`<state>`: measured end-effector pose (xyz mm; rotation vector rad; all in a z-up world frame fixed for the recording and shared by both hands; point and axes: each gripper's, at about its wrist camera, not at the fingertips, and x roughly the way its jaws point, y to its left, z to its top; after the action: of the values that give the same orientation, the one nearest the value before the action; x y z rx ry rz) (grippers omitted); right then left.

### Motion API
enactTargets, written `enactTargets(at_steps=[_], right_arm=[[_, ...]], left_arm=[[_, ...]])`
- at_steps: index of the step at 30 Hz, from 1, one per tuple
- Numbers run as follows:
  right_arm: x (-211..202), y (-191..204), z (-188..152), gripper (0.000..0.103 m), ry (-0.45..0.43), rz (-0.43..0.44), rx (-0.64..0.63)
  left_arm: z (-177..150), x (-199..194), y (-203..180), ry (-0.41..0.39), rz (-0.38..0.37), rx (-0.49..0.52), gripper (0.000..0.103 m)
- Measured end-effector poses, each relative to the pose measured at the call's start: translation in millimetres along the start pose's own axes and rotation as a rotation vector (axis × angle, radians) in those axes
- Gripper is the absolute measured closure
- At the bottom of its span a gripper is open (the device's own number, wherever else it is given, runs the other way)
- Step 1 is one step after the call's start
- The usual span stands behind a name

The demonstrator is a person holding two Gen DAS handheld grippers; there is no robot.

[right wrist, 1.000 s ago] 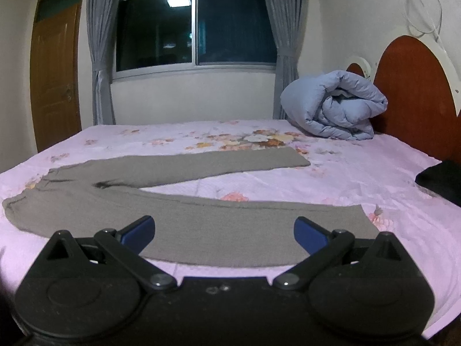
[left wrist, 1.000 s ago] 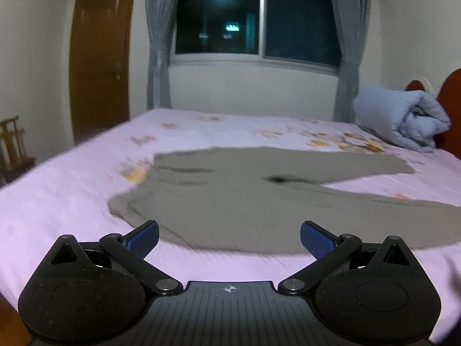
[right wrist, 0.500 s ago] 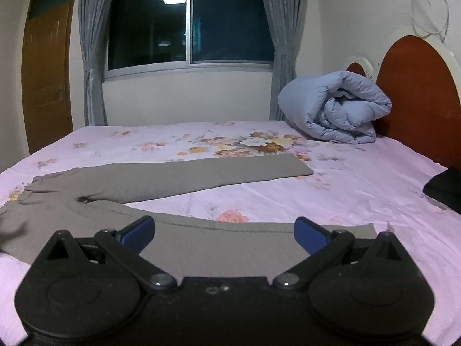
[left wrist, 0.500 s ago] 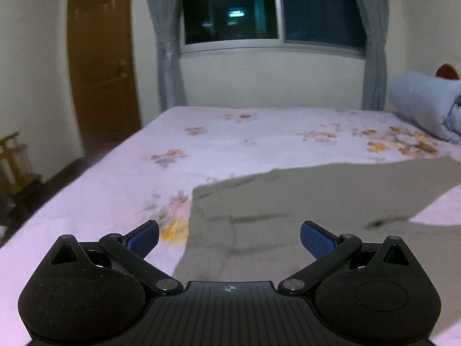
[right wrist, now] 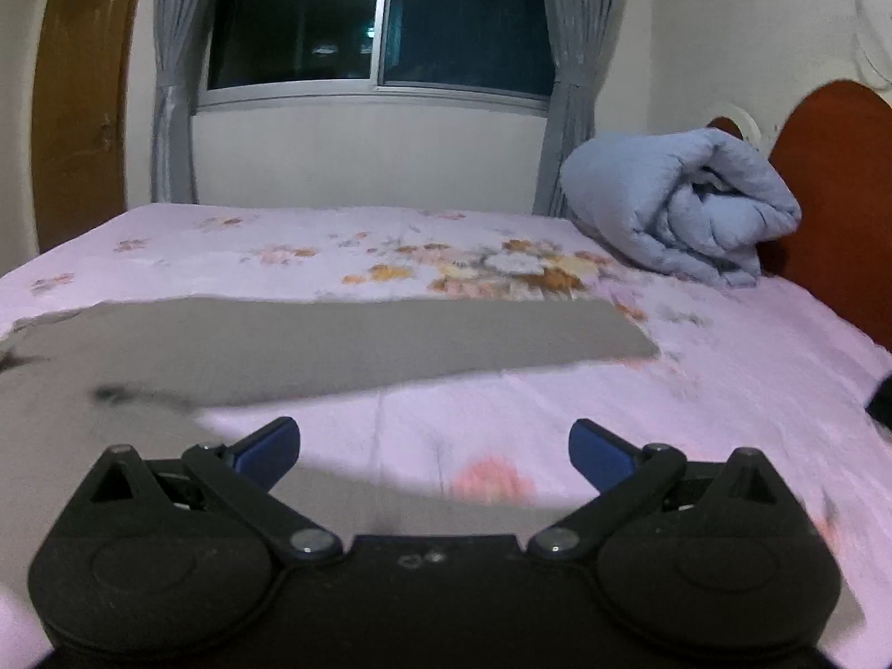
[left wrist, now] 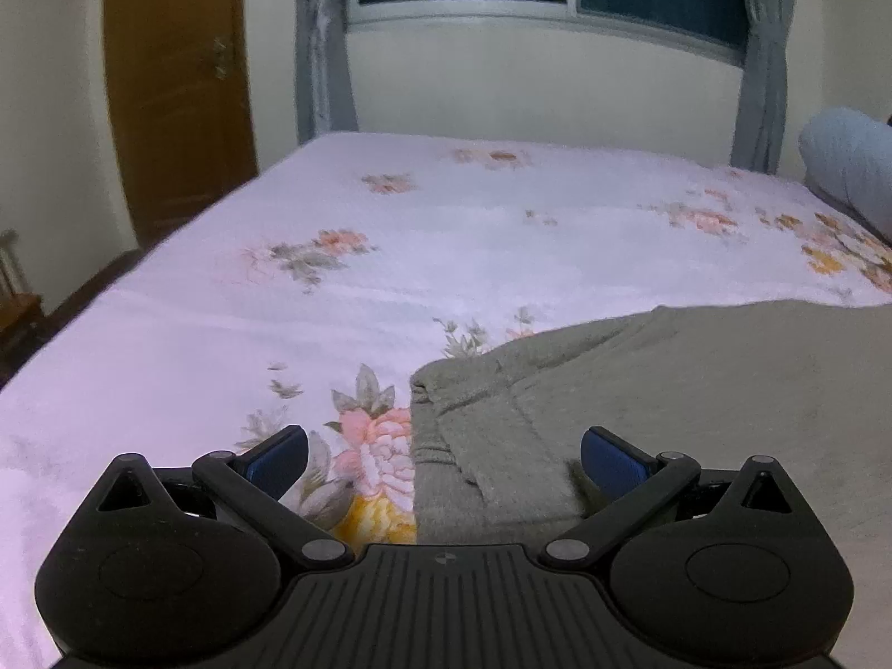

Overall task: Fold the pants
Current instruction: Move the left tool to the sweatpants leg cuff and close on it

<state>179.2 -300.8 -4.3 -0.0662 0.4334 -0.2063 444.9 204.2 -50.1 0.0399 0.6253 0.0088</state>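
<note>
Grey-green knit pants (left wrist: 697,390) lie flat on the pink floral bed (left wrist: 390,256). In the left wrist view their waistband corner sits just ahead of my left gripper (left wrist: 443,460), which is open and low over that edge, holding nothing. In the right wrist view the far leg (right wrist: 345,340) stretches rightward and the near leg (right wrist: 83,446) runs under the tool. My right gripper (right wrist: 435,454) stands open above the gap of sheet between the two legs, with nothing between its blue pads.
A rolled blue duvet (right wrist: 680,206) rests against the red-brown headboard (right wrist: 836,189) at the right. A dark item (right wrist: 881,401) lies at the bed's right edge. Window, grey curtains and a wooden door (left wrist: 178,83) stand beyond the bed.
My left gripper has swung left and come down close to the waistband corner. My right gripper has moved forward and lower over the legs. Both stay open.
</note>
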Motion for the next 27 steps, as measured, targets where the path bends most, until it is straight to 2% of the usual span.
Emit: enactTargets(at_steps=[5, 10, 14, 17, 21, 24, 26, 27], right_arm=[[76, 23, 42, 0.006, -0.01, 0.036, 0.018], [123, 39, 49, 0.006, 0.039, 0.069, -0.001], [162, 48, 56, 0.006, 0.081, 0.081, -0.001], [186, 51, 63, 0.006, 0.109, 0.086, 0.018], [203, 54, 72, 0.006, 0.121, 0.103, 0.016], [210, 53, 76, 0.006, 0.12, 0.116, 0.002], [213, 52, 76, 0.006, 0.12, 0.12, -0.005], [215, 52, 76, 0.006, 0.123, 0.122, -0.007]], left_arm=[[4, 35, 5, 0.033, -0.023, 0.019, 0.0], [0, 57, 5, 0.068, -0.053, 0.037, 0.0], [1, 69, 4, 0.065, -0.066, 0.033, 0.0], [2, 81, 2, 0.08, -0.102, 0.051, 0.0], [3, 98, 7, 0.099, -0.166, 0.017, 0.0], [4, 103, 6, 0.101, -0.175, 0.018, 0.001], [5, 99, 4, 0.09, -0.201, 0.018, 0.034], [7, 96, 1, 0.094, -0.203, 0.017, 0.037]])
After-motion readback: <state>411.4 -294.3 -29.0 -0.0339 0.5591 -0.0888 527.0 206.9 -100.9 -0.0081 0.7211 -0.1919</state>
